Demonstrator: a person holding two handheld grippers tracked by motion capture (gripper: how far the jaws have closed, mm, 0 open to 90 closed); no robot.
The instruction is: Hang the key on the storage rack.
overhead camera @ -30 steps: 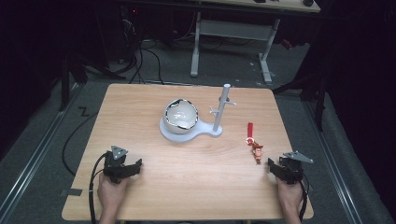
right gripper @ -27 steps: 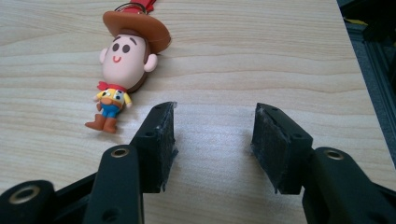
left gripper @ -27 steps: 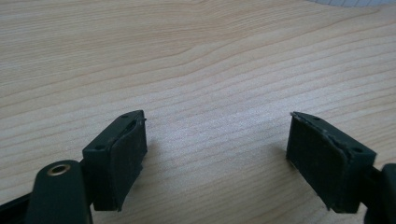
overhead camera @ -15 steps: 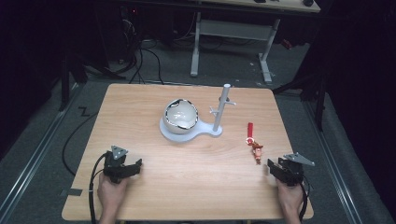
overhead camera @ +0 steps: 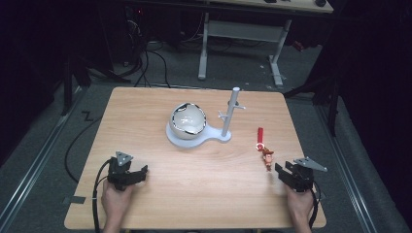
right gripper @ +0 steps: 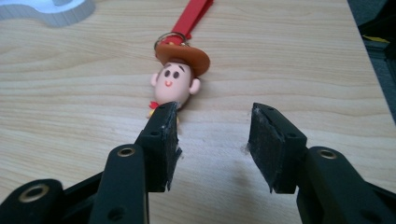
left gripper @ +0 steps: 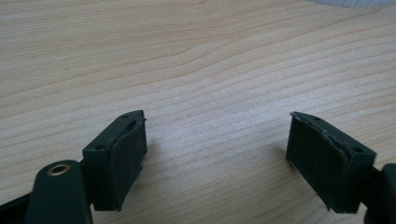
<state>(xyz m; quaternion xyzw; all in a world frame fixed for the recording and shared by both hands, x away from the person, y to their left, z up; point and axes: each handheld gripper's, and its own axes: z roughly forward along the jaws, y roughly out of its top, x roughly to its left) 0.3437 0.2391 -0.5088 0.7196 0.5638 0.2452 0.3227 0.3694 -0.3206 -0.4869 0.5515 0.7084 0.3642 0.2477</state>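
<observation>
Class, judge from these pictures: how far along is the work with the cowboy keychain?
Done: nothing visible; the cowboy keychain lies flat on the table, right of the white peg stand. In hand: the right gripper, jaws just closing, sits just short of the figure, nothing between its pads. The left gripper rests open over bare wood. Left: grasping and lifting the keychain, perhaps to hang it on the stand.

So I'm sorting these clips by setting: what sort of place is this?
Probably a lab or workshop: a wooden table staged with a white peg stand, cables across the floor, and a desk frame behind.
</observation>
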